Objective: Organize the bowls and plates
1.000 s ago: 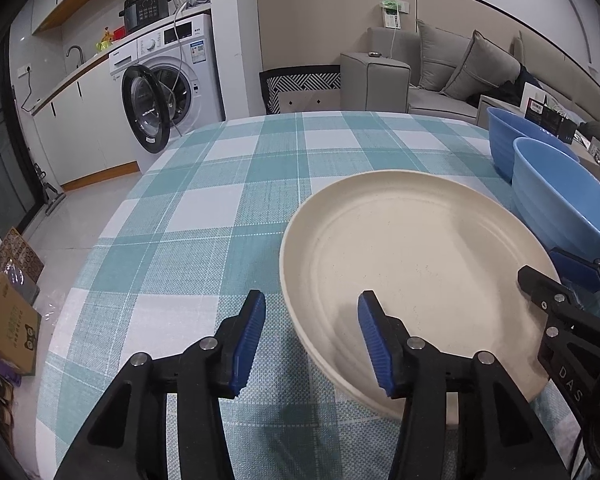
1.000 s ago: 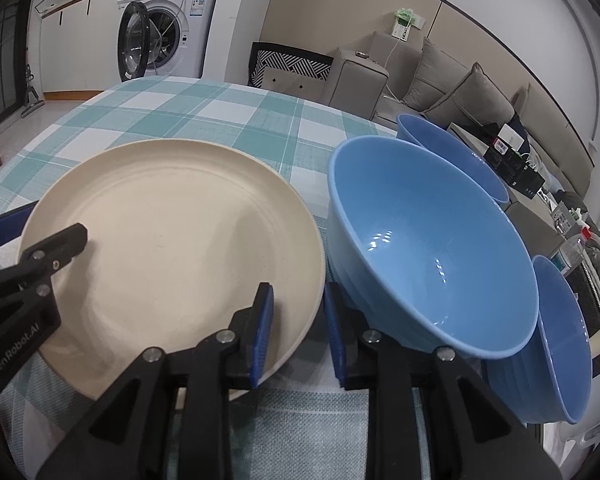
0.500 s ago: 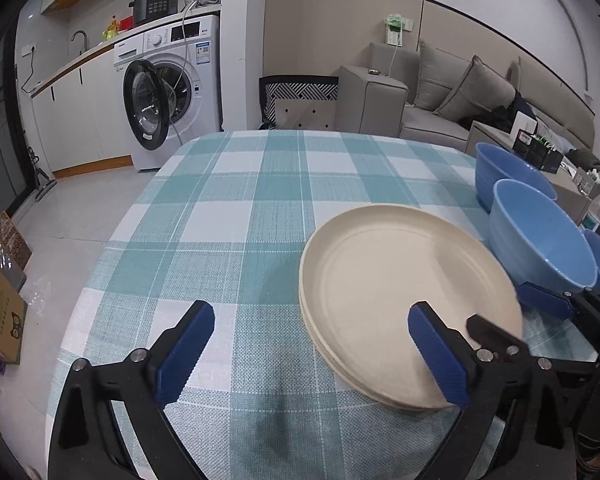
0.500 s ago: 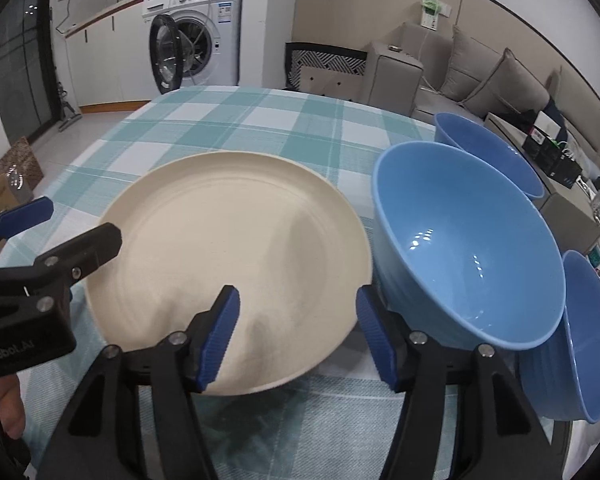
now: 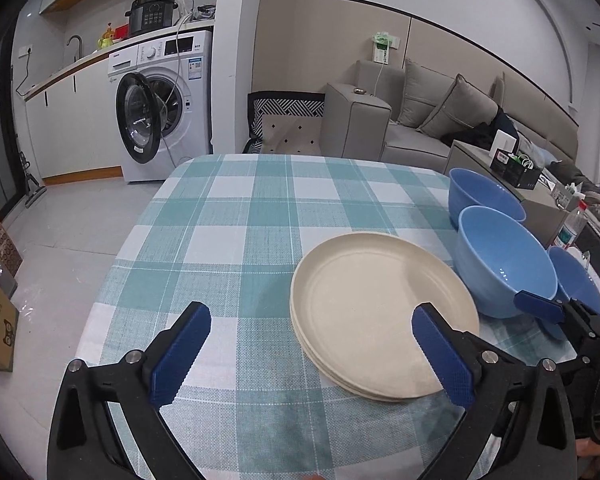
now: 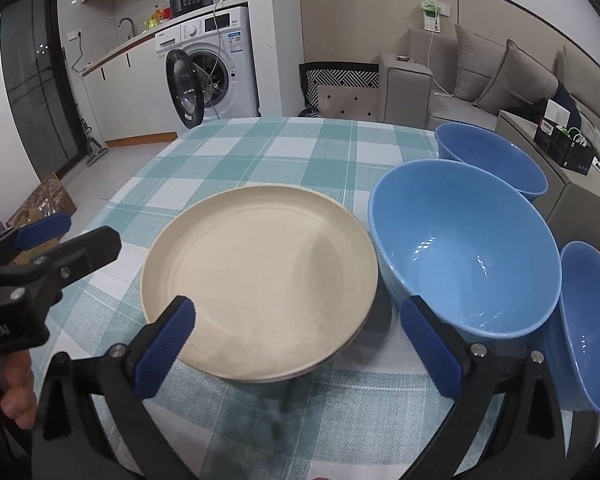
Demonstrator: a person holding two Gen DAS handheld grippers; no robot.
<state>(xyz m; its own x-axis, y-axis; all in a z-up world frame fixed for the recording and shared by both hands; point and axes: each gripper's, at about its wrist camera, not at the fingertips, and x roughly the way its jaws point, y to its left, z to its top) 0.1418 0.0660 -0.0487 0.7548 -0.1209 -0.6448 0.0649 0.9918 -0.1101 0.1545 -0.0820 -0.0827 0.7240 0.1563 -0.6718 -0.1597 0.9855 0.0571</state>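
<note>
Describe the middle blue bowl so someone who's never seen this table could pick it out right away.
On the teal-and-white checked tablecloth, find the stack of cream plates. Three blue bowls run in a line along its right side. The one you want, the middle blue bowl, stands right beside the plates, between the far bowl and the near bowl.

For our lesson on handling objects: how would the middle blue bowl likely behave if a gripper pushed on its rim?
The middle blue bowl looks rigid, so it should not flex. Its glossy surface shows highlights, so fingers may slip. Its walls flare wide above a narrower base, so a rim push may tip it toward the cream plates or its neighbours.
</note>
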